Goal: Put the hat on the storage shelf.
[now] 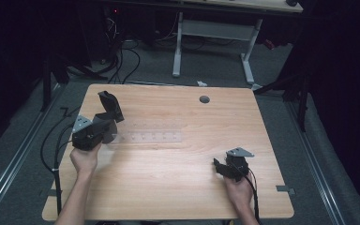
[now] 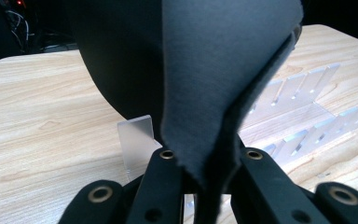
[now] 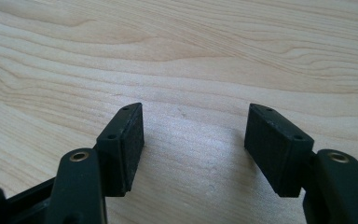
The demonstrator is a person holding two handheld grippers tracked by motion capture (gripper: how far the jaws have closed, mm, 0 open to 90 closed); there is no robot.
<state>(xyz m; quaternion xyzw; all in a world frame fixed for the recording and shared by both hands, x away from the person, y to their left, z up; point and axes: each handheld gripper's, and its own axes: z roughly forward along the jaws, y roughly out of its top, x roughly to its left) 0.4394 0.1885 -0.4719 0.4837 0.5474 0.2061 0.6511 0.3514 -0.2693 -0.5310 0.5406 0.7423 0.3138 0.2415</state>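
My left gripper [image 1: 106, 123] [image 2: 207, 161] is shut on the lower edge of a dark flat piece [image 1: 111, 106] [image 2: 223, 70]. The piece has a grey felt-like face and a black face, and it stands up from the jaws over the left part of the wooden table [image 1: 178, 173]. Just behind and right of it lies a clear plastic slotted rack [image 1: 150, 137] [image 2: 303, 107], its near end plate close to my fingertips. Near the front right of the table my right gripper [image 1: 218, 165] [image 3: 193, 140] is open, low over bare wood, nothing between its pads.
A round grey grommet [image 1: 204, 99] is set in the table near its far edge. Beyond the table stand a white desk frame [image 1: 213, 33] and loose cables [image 1: 122, 56] on the grey floor. A cable [image 1: 51, 140] trails from the left gripper off the table's left edge.
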